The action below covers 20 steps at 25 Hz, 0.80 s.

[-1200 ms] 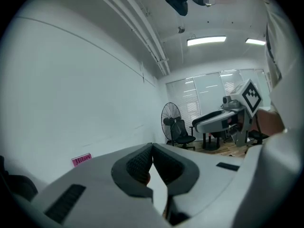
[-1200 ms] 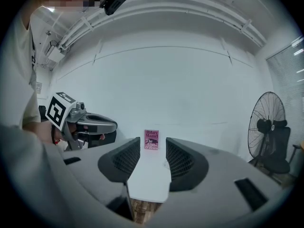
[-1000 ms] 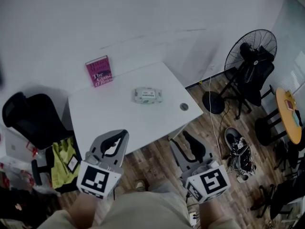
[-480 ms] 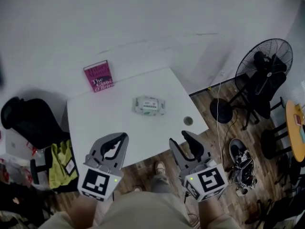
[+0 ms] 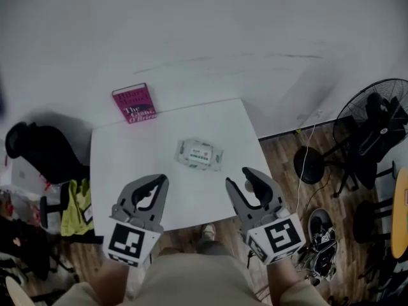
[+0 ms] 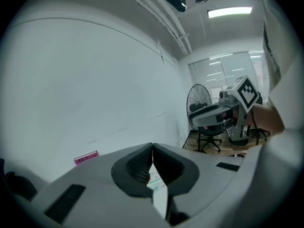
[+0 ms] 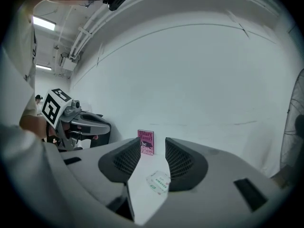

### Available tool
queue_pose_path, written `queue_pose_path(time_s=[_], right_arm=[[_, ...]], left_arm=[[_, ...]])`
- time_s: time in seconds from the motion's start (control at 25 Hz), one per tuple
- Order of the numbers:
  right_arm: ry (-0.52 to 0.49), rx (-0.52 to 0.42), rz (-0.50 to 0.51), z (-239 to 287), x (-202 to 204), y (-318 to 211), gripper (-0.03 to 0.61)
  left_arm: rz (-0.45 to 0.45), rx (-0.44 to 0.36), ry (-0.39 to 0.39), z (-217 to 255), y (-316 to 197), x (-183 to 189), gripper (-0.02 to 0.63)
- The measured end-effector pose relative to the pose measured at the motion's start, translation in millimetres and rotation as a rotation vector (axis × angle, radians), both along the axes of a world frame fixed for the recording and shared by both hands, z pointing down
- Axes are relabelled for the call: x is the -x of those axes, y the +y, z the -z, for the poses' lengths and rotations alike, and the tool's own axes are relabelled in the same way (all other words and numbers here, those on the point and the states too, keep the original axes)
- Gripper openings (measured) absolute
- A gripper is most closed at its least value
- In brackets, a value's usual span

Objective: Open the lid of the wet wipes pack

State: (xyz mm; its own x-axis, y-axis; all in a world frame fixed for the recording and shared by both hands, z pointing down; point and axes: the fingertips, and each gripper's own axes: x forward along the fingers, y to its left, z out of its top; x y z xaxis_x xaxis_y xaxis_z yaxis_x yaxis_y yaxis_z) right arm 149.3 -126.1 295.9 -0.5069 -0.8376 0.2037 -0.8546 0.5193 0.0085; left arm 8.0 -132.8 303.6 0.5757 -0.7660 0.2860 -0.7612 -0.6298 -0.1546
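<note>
Currently the wet wipes pack [image 5: 199,154] lies mid-way across the counter [image 5: 127,152], well ahead of the left gripper [image 5: 163,180] (fingers closed, empty) and right gripper [image 5: 240,178] (fingers apart, empty); risk: unpinned, the light pack probably slides instead of opening when pried.

A white square worktop [image 5: 127,152] carries a wet wipes pack [image 5: 199,155], lying flat near its middle, label side up. A pink book [image 5: 134,102] stands upright at the far left corner, against the white wall [image 5: 204,30].
</note>
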Motion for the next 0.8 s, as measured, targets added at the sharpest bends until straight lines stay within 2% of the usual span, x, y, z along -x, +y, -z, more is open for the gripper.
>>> queue_pose_path(time_s=[0.36, 0.68, 0.8], right_arm=[[0.011, -0.019, 0.066, -1.4, -26.1, -34.9, 0.166], [0.028, -0.003, 0.064, -9.1, -22.6, -48.3, 0.163], [0.068, 0.034, 0.069, -14.5, -18.1, -47.3, 0.163]], left_arm=[[0.103, 0.009, -0.010, -5.0, -19.1, -16.1, 0.021], [0.131, 0.006, -0.011, -2.7, -33.6, -8.2, 0.021], [0.129, 0.007, -0.007, -2.3, -37.8, -3.8, 0.021]])
